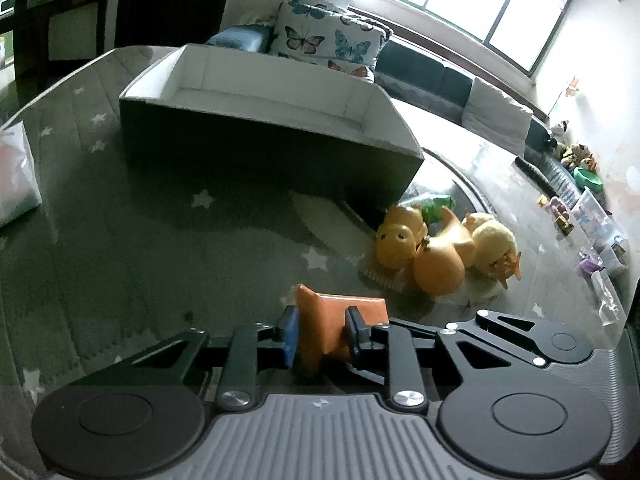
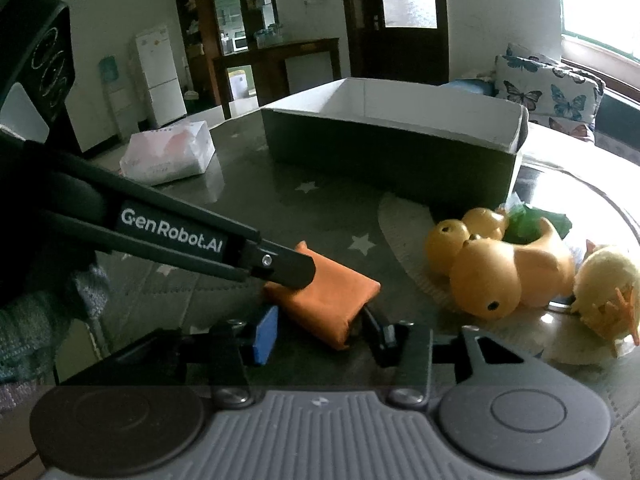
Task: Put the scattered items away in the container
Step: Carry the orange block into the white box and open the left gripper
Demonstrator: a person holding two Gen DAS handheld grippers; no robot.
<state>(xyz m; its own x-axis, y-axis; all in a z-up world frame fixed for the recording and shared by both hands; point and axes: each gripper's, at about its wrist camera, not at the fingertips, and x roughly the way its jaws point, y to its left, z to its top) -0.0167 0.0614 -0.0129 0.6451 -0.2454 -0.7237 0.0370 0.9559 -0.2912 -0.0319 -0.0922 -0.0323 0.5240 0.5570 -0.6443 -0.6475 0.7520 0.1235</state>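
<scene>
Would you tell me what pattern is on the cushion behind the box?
Butterflies, blue and pink on white, on the cushion; the left wrist view shows it best.

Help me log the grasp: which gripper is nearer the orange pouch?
Left. The left gripper is shut on the orange pouch, pads on both sides. The right gripper sits open just behind the pouch, apparently not gripping it.

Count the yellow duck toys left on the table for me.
3 visible: a small duck nearest the box, a large duck lying beside it, and a fuzzy duck farthest right. More may hide behind them.
</scene>
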